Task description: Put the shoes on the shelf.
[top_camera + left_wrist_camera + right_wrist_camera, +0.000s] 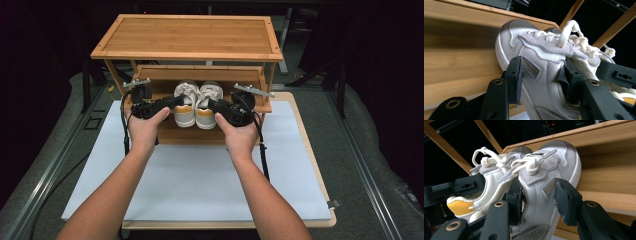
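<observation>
A pair of white sneakers with yellow heel tabs sits side by side on the middle shelf (pixel 150 75) of a wooden shoe rack, heels toward me. My left gripper (pixel 172 102) is shut on the left shoe (pixel 185 107), with its pads (pixel 516 75) pressed on both sides of the shoe (pixel 516 32). My right gripper (pixel 212 104) grips the right shoe (pixel 206 110) in the same way. In the right gripper view its pads (pixel 566 200) squeeze the shoe (pixel 559 152) near the silver tag. I cannot tell whether the soles rest on the shelf.
The rack's bare top shelf (pixel 187 37) overhangs the shoes closely. The rack stands at the far edge of a white mat (pixel 200 175) on the table. Dark floor and metal rails (pixel 55 165) flank the table.
</observation>
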